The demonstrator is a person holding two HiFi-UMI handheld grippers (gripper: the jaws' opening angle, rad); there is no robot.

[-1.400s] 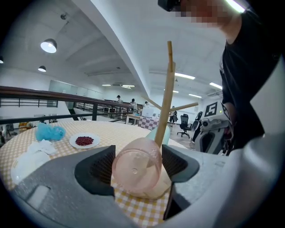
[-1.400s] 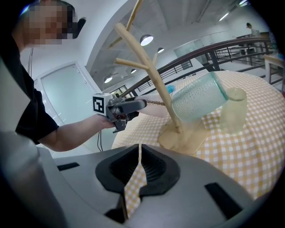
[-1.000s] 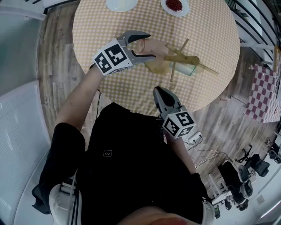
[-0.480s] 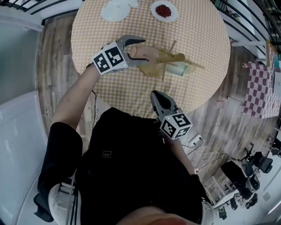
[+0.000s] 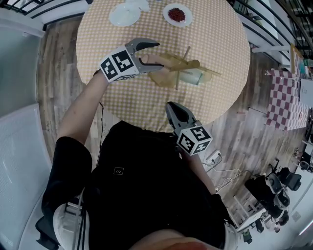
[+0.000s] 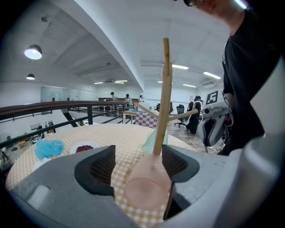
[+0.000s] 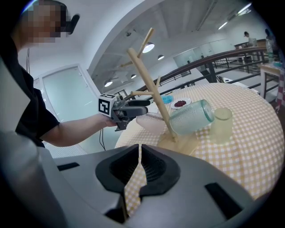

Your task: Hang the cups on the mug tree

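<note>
The wooden mug tree [image 5: 187, 64] stands mid-table, with a clear ribbed cup [image 7: 191, 116] hanging tilted on it. A pale yellowish cup [image 7: 221, 124] stands on the cloth beside its base. My left gripper [image 5: 159, 56] is at the tree's left side, and a pink cup [image 6: 147, 178] lies on its side between the jaws, bottom toward the camera, far end at the trunk [image 6: 164, 93]. The right pad [image 6: 176, 162] touches the cup. Checked cloth shows between the cup and the left pad [image 6: 100, 169]. What bears the cup is hidden. My right gripper [image 5: 172, 105] hangs shut and empty at the table's near edge.
The round table [image 5: 122, 93] has a yellow checked cloth. At its far side sit a white plate [image 5: 124, 14], a dish of red bits [image 5: 177, 14] and a blue crumpled thing [image 6: 49, 148]. A red checked table [image 5: 286, 102] stands to the right.
The head view has drifted, so the table sits higher and further left in the picture. Both grippers and the pink cup keep their places beside the tree.
</note>
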